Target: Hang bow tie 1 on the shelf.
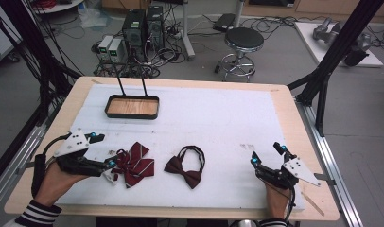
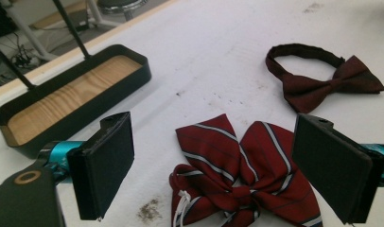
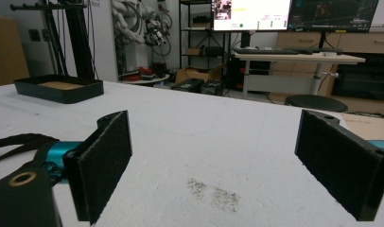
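Note:
A striped red bow tie (image 1: 134,164) (image 2: 237,170) lies on the white mat at front left. My left gripper (image 1: 101,150) (image 2: 228,165) is open just left of it, its jaws standing to either side of the bow without touching. A plain dark red bow tie (image 1: 187,166) (image 2: 322,78) with its neck band lies at the mat's front middle. A black tray with a wooden floor (image 1: 132,107) (image 2: 72,97) (image 3: 60,88) sits at the back left. My right gripper (image 1: 267,153) (image 3: 228,163) rests open at front right over bare mat, nothing between its jaws.
The white mat (image 1: 204,118) covers most of the wooden table (image 1: 284,94). Two thin black rods (image 1: 132,86) rise behind the tray. A round stool (image 1: 243,40), computer towers (image 1: 143,26) and cables stand on the floor beyond the table.

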Demonstrator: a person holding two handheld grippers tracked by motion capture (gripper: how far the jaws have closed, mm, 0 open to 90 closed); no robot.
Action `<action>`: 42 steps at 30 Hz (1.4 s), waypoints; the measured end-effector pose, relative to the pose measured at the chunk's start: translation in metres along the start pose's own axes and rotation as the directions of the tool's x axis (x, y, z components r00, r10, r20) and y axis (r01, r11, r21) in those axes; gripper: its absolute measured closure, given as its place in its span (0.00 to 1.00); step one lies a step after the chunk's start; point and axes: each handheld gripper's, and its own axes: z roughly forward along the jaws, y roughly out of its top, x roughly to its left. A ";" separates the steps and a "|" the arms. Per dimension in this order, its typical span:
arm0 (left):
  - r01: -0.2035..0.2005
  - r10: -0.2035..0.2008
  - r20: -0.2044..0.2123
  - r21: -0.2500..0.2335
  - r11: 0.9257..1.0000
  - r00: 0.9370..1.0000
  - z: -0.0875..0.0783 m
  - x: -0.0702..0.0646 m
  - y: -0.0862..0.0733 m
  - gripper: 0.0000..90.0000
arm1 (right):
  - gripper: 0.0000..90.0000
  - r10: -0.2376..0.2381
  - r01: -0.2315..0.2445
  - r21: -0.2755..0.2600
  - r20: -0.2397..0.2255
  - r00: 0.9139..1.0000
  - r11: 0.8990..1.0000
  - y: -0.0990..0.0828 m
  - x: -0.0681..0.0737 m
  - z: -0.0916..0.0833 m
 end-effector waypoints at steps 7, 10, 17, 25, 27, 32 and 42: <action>-0.046 0.043 0.051 0.077 0.996 0.998 0.011 -0.013 0.009 0.17 | 0.12 0.003 -0.003 0.001 0.000 1.000 1.000 0.000 0.000 0.000; -0.052 0.047 0.053 0.111 0.992 0.997 0.015 -0.015 0.010 0.18 | 0.12 0.007 -0.007 0.002 0.000 1.000 1.000 0.000 0.000 0.000; -0.052 0.039 0.064 0.211 0.976 0.997 0.029 -0.021 0.005 0.22 | 0.12 0.008 -0.008 0.003 -0.001 1.000 1.000 0.000 0.000 -0.001; -0.042 0.028 0.056 0.284 0.958 0.998 0.041 -0.023 0.000 0.23 | 0.12 0.008 -0.008 0.000 -0.001 1.000 1.000 0.000 0.000 0.000; -0.038 0.021 0.060 0.304 0.952 0.998 0.045 -0.023 -0.001 0.23 | 0.12 0.007 -0.007 -0.001 -0.001 1.000 1.000 0.000 0.000 0.000; -0.028 0.000 0.075 0.373 0.927 0.997 0.053 -0.021 -0.003 0.23 | 0.12 0.006 -0.006 -0.001 -0.001 1.000 1.000 0.000 0.000 0.000; -0.010 -0.024 0.070 0.446 0.895 0.997 0.063 -0.014 -0.007 0.23 | 0.12 0.010 -0.010 0.001 -0.002 1.000 1.000 0.000 -0.001 0.000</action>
